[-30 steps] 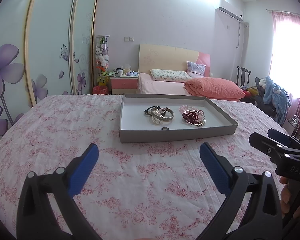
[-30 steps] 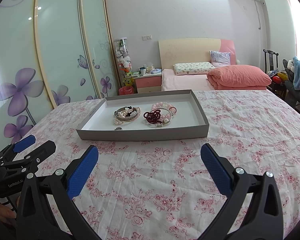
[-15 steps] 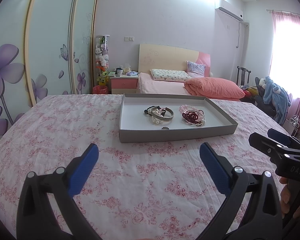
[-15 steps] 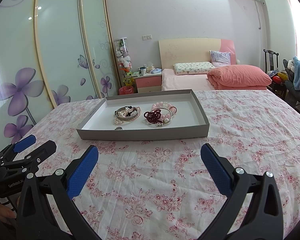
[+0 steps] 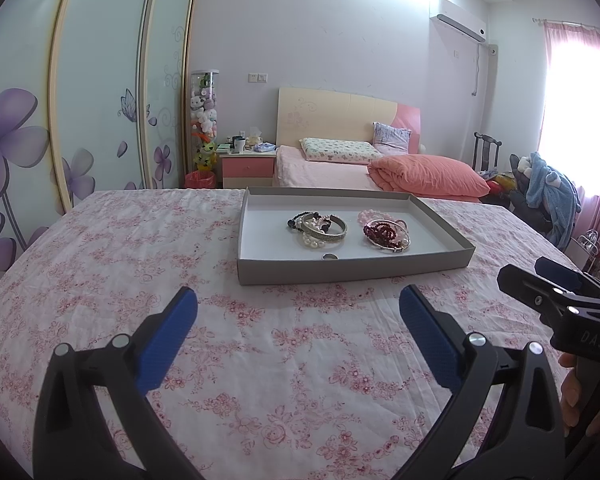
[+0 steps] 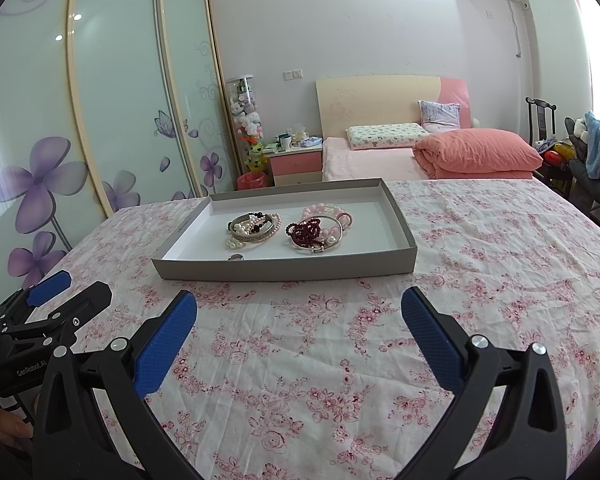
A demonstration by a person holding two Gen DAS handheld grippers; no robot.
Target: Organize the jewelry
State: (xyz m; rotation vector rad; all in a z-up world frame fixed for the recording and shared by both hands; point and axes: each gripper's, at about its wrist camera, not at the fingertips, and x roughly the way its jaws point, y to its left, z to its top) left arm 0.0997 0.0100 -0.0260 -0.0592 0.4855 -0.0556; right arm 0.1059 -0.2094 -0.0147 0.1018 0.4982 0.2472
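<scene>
Both the left gripper (image 5: 298,308) and the right gripper (image 6: 299,312) hover over the floral tablecloth (image 5: 140,264) with jaws spread wide and holding nothing. Ahead of both, well apart from the jaws, a gray cardboard tray (image 5: 352,270) holds 2 heaps of bracelets: a silver bangle (image 5: 324,229) with pearls on the left, dark red beads (image 5: 382,232) on the right. A small ring (image 5: 329,256) lies by the tray's near wall.

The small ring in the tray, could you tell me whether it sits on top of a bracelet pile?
No, the ring lies alone on bare tray floor.
</scene>
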